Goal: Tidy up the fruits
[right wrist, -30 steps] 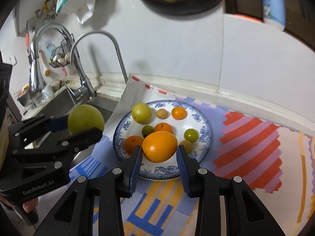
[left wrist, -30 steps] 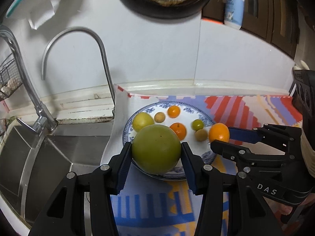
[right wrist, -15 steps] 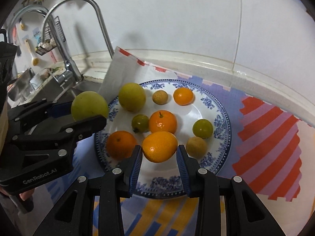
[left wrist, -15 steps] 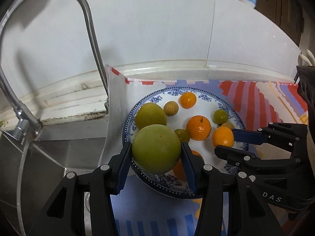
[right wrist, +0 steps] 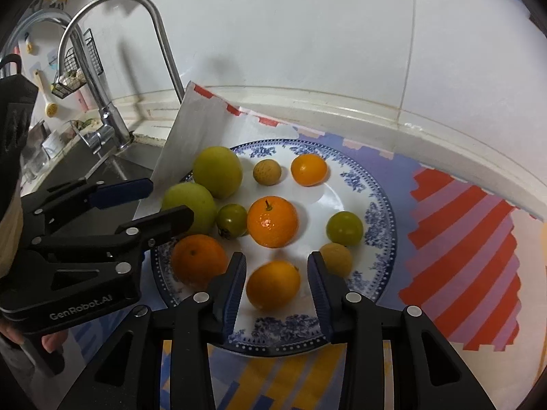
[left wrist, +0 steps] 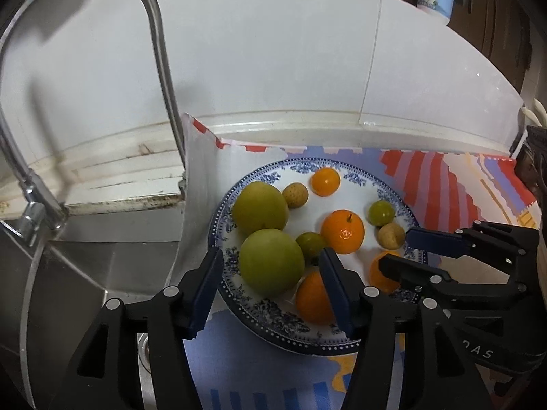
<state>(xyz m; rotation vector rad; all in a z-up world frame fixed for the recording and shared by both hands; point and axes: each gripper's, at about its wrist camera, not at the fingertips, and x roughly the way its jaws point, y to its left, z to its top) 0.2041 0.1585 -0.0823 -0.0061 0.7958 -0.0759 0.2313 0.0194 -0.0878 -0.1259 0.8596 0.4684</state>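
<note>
Right wrist: faucet [right wrist: 112, 51] beside plate [right wrist: 379, 205]

A white plate [right wrist: 377, 205] is showing a blue floral rim edged with white dots, and it is sitting on a cloth [right wrist: 471, 239] striped in red and lilac, with blue and yellow blocks nearer the cameras. On it, two large yellow-green fruits [right wrist: 217, 172] [left wrist: 271, 261] are glowing beside two small darker green ones [right wrist: 344, 228] [right wrist: 232, 220], four oranges [right wrist: 272, 221] in bright orange, and two tan, speckled little fruits [right wrist: 267, 172]. The black left gripper [left wrist: 270, 283] and black right gripper [right wrist: 275, 288] are both wearing deep blue pads [right wrist: 235, 287], the wall tiles [left wrist: 273, 51] are looking plain white, and the tap [right wrist: 112, 51] is shining silver.
</note>
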